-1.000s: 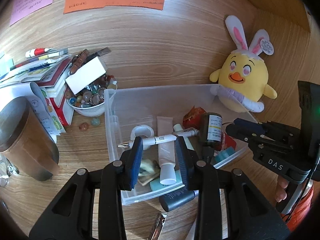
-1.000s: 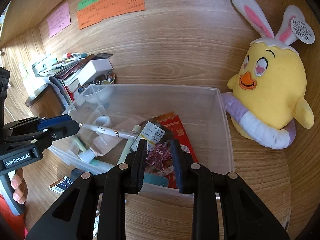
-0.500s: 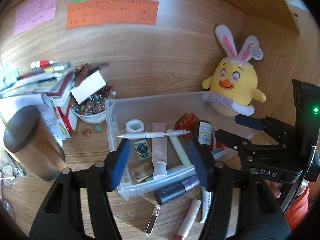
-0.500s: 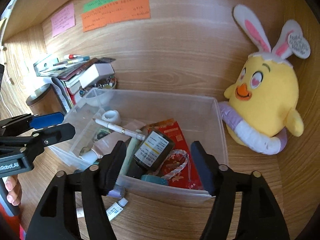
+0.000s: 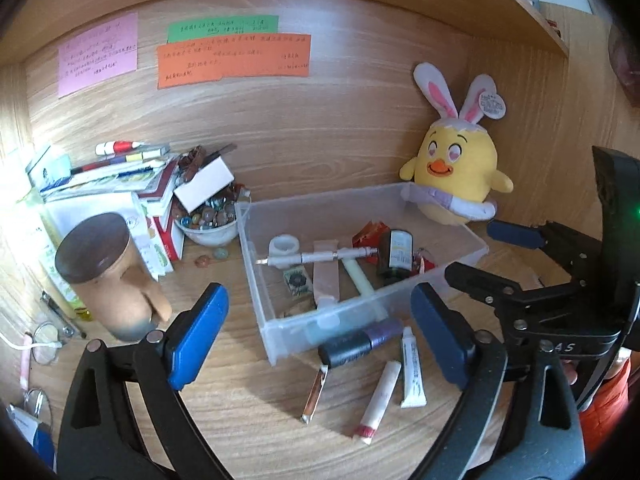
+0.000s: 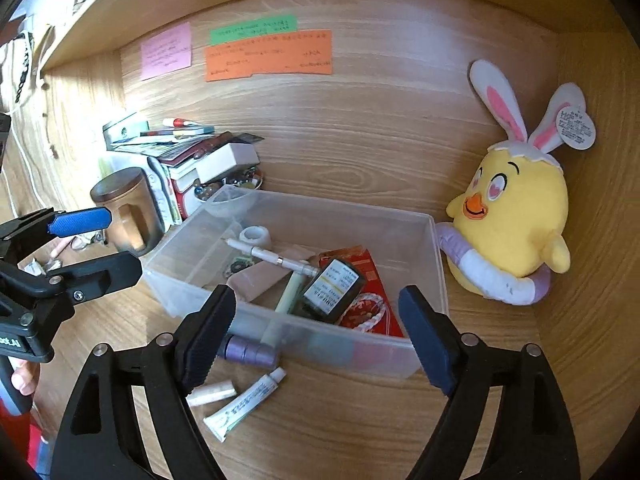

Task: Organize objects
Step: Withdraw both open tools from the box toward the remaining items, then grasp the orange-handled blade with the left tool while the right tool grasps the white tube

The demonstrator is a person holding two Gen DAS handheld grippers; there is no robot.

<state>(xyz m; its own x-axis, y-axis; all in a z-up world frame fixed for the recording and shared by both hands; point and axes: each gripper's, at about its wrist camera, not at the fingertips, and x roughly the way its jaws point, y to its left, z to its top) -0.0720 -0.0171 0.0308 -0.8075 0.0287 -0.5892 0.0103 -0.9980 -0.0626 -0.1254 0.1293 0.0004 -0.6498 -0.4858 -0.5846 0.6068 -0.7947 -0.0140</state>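
Observation:
A clear plastic bin (image 5: 256, 280) sits mid-desk. In it lie a white pen (image 5: 320, 257), a dark bottle (image 5: 396, 254), a pink tube (image 5: 326, 276), a tape roll (image 5: 284, 245) and a red packet (image 6: 372, 268). In front of the bin lie a purple tube (image 5: 360, 344), a white tube (image 5: 412, 368), a pale stick (image 5: 378, 400) and a metal clip (image 5: 314, 394). My left gripper (image 5: 318, 294) hangs above the bin's near side, jaws opening, nothing between them. My right gripper (image 6: 316, 294) hovers beside it the same way, jaws opening and empty.
A yellow plush chick (image 5: 460, 176) leans in the back right corner, touching the bin. Left of the bin stand a bowl of stones (image 5: 208, 220), a stack of books (image 5: 120, 176) and a brown lidded jar (image 5: 104, 276). Sticky notes (image 5: 234, 60) hang on the back wall.
Both grippers have opened wide and drawn back and up from the bin. The pen and the dark bottle now lie loose inside it. More of the desk's front shows.

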